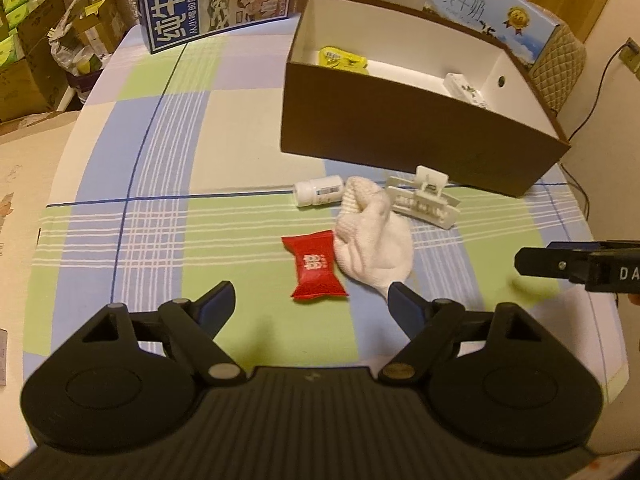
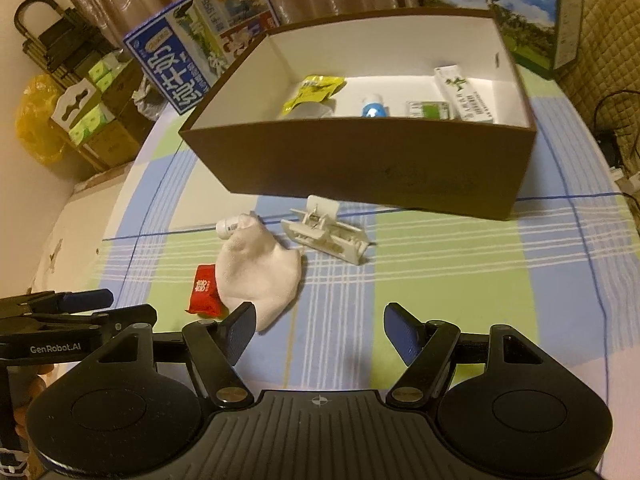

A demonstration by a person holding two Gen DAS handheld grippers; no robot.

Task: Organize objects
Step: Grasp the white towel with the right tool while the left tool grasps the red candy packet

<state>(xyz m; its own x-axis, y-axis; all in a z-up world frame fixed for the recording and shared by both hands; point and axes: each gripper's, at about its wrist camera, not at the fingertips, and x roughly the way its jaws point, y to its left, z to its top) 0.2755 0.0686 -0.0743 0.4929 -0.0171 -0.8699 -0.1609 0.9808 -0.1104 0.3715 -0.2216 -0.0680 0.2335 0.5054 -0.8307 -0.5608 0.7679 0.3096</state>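
**Both grippers wide, four things left to put away**

Both of my tools hang just above the checked cloth, holding nothing. My left gripper has its blue fingers spread wide, and my right gripper is spread wide too.

On the left lies the red candy pack, flat on the cloth, right in front of my left fingers. It touches the white glove, which sits in a soft lump beside it. Behind the glove lies the small white bottle on its side. To the right of the glove is the white clip, near the wall of the brown box. The box already holds a yellow pack and a few other small things.

I think the candy pack is the next pick, because it sits between my left fingers already. To do it well, I should go straight down, put one finger on each long side, and squeeze softly. The pack looks puffy and slick, so it could slip out. I must not catch the glove edge with my right-side finger, or it may drag along. Then I lift high over the box wall before letting go.
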